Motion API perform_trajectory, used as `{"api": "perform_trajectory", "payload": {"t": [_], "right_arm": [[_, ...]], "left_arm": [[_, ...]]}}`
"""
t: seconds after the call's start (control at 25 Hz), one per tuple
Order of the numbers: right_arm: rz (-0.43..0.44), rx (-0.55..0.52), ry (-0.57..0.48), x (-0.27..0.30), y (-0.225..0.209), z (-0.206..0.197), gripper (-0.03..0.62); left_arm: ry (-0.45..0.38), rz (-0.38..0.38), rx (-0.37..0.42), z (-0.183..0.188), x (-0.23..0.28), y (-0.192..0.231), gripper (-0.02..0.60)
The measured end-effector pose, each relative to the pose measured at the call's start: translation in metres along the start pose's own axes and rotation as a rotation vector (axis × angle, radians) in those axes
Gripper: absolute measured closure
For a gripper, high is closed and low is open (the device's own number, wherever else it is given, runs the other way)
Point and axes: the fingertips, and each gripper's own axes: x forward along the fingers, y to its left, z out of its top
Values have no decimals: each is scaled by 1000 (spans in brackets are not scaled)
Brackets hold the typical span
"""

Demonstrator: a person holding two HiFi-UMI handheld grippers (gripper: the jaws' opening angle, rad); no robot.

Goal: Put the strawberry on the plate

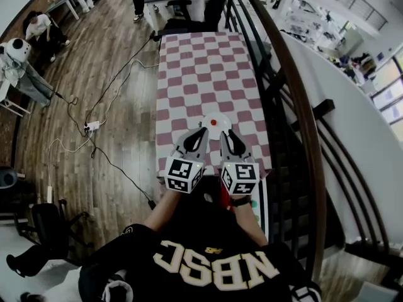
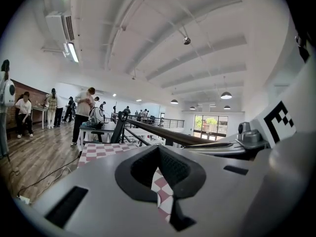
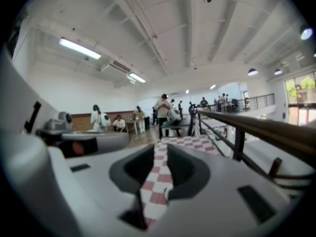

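strawberry (image 1: 213, 123) on plate (image 1: 225, 117); shirt (image 1: 217, 266) says "nbsc"

We are seeing the strawberry (image 1: 213, 123) lying, seemingly, on the plate (image 1: 225, 119) at the table's (image 1: 201, 68) near end, beyond the left gripper (image 1: 202, 131) and right gripper (image 1: 225, 133).

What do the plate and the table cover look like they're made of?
Plate: plain white and smooth, likely ceramic or plastic; too small here to tell which. Table cover: red-and-white check, lying flat with no glare, so probably cloth, possibly matte vinyl.
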Motion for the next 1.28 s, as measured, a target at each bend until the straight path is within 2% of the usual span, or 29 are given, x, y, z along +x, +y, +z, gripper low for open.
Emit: {"api": "perform_trajectory", "payload": {"t": [0.48,1.16,1.28], "right_arm": [[-70,-30,-113,-48,-5,24,574],[-96,-54,-130,-46,-1,28,576],[-99,-58,-131,-43,1,30,576]], "left_arm": [[-84,-7,27,23,-29,-24,572],[-88,-24,56,24,-25,-23,572],[-88,-39,19,25,-24,-20,572]]}}
